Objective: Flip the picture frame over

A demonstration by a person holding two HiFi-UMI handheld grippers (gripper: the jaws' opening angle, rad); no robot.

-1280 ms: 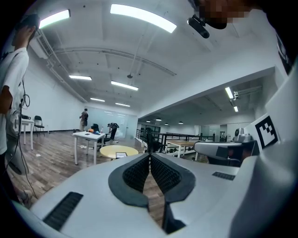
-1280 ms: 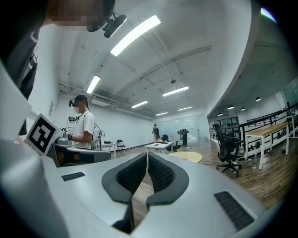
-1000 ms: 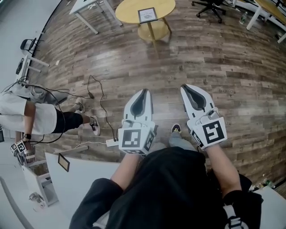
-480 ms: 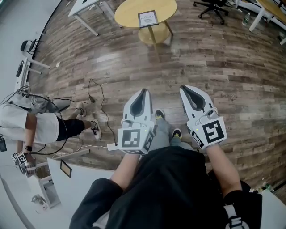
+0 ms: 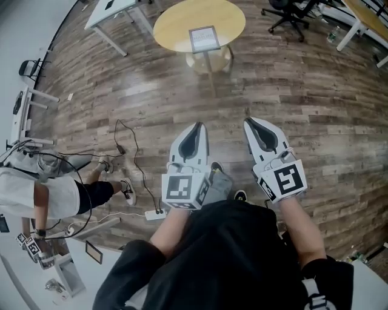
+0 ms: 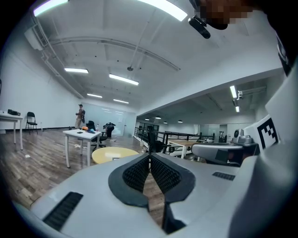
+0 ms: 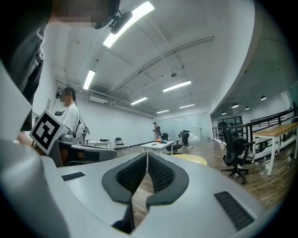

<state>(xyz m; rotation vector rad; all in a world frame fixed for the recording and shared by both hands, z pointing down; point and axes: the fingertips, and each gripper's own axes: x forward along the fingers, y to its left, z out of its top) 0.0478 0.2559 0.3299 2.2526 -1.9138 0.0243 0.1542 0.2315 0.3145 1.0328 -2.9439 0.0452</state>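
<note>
Both ribbed jaws closed, empty, left gripper (image 5: 195,125), right gripper (image 5: 252,120), round table (image 5: 170,25), seemingly rectangular picture frame (image 5: 204,39)

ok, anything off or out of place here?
Nothing spilled or damaged. The picture frame lies flat on the round table. Only oddity: a loose cable and power strip trail across the floor at the head view's left, a possible trip hazard.

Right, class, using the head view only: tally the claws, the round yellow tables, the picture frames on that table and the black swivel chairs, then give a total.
claws: 2, the left claw and the right claw
round yellow table: 1
picture frame on it: 1
black swivel chair: 1
total: 5
</note>
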